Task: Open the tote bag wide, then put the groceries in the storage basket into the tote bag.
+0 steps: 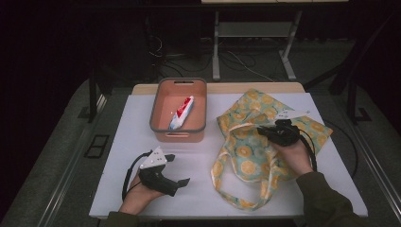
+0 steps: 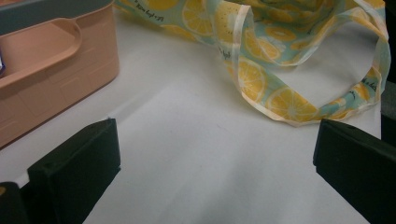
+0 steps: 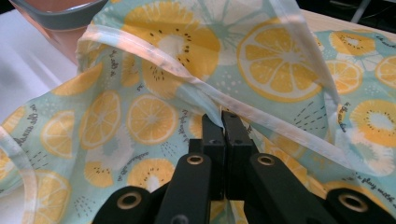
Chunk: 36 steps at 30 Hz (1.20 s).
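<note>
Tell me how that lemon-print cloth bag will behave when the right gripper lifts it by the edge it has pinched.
The bag is probably floppy: it lies rumpled, its handles curled loosely on the table. It looks thin and flat, so likely light. Under the right gripper, shut on its hem, it should sag and drag.

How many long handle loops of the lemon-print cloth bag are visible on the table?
2: one handle loop lies beside the orange plastic bin; the other handle loop lies toward the near table edge. None seems hidden.
</note>
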Motion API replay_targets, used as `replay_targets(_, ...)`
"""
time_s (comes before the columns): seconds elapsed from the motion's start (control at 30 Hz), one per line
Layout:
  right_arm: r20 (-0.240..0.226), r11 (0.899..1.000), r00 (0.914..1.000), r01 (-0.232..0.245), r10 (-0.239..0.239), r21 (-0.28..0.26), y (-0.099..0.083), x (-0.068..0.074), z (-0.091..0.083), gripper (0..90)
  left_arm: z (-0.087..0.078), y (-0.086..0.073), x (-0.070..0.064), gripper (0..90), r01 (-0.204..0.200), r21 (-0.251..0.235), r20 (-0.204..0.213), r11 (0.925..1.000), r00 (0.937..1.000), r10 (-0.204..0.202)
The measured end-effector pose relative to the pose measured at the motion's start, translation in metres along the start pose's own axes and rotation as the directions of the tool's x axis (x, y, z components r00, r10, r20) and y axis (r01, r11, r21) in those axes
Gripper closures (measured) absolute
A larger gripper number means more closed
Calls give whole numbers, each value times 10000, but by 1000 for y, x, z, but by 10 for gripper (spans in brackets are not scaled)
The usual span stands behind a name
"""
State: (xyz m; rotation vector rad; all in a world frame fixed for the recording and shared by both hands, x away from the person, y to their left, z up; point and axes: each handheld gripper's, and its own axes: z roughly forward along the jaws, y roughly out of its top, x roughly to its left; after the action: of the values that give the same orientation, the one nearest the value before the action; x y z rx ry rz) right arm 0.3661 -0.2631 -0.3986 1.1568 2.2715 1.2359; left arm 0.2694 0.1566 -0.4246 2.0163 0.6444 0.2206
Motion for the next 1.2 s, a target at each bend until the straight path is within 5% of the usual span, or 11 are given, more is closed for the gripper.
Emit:
replay_targets(0.63, -489, 9998, 9988, -77, 86, 178, -4, -2, -5, 890, -5, 21, 10, 0, -111, -308, 72, 9995, 9999, 113)
replay_targets(1.2, -671, 9994, 9977, -28, 51, 337, -5, 0, -2, 890, 10, 83, 43, 12, -378, -312, -451, 9988, 9983, 363)
